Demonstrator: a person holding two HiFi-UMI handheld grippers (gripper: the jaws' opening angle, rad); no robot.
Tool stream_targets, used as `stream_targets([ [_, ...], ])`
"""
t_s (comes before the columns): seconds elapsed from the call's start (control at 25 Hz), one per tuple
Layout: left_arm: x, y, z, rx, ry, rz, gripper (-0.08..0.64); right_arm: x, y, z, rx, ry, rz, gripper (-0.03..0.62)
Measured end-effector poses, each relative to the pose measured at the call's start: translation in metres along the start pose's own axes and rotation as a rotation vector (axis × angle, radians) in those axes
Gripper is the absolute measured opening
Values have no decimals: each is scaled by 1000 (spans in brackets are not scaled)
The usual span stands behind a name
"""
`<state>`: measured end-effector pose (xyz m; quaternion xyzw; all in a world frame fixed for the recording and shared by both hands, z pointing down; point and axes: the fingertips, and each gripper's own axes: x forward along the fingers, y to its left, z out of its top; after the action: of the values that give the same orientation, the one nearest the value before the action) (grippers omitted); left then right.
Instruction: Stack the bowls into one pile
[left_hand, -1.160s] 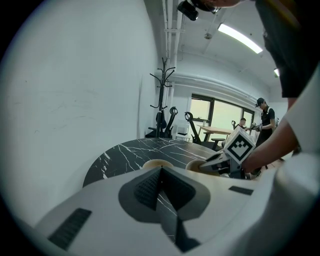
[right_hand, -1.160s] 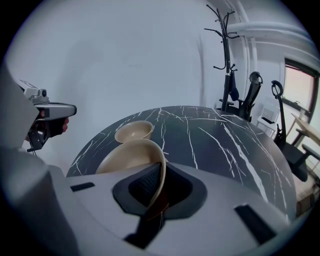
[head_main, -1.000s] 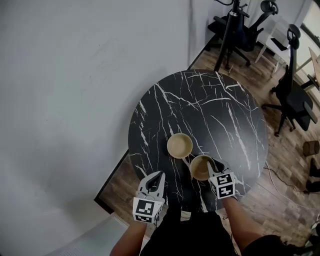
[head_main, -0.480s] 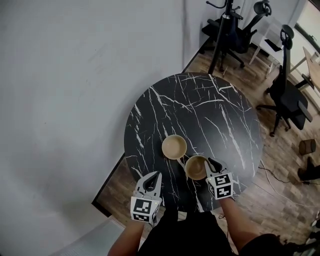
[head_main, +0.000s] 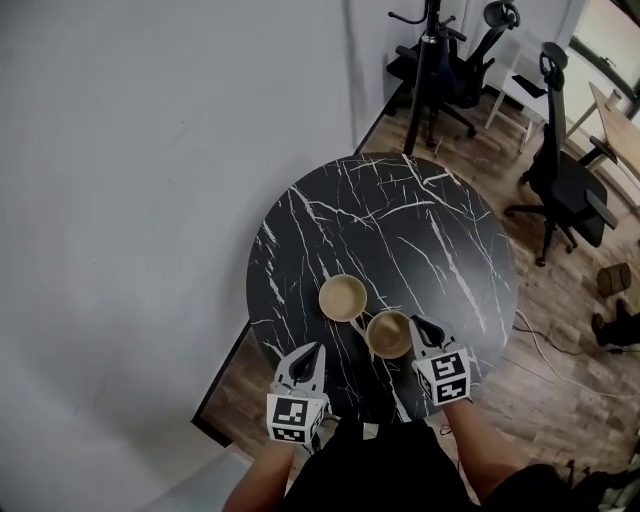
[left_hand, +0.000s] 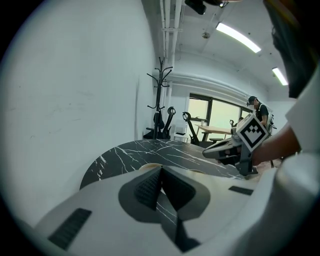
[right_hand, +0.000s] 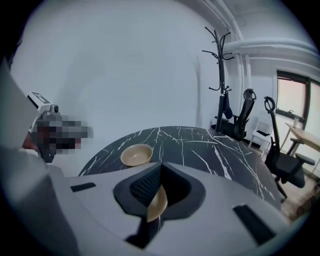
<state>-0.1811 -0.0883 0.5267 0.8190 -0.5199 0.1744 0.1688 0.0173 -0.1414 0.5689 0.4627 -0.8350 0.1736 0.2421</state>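
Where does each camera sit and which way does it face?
Head view: on the person's head, facing steeply down at the table; forearms, left tool, right tool show.
Left gripper view: on the left tool, looking along its shut, empty jaws across the table; right tool at right.
Right gripper view: on the right tool, jaws just closed on the held bowl; left tool at left.
Shared: head and right gripper views both show the free bowl.

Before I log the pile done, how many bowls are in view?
2. The far bowl sits on the table; the near bowl is pinched at its rim by the right gripper. None looks hidden.
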Motion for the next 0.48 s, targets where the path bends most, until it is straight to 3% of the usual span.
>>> stream_targets([
  [0.48,5,4,-3,-31,19,34,11,-26,9,23,17,-116,-9,9],
])
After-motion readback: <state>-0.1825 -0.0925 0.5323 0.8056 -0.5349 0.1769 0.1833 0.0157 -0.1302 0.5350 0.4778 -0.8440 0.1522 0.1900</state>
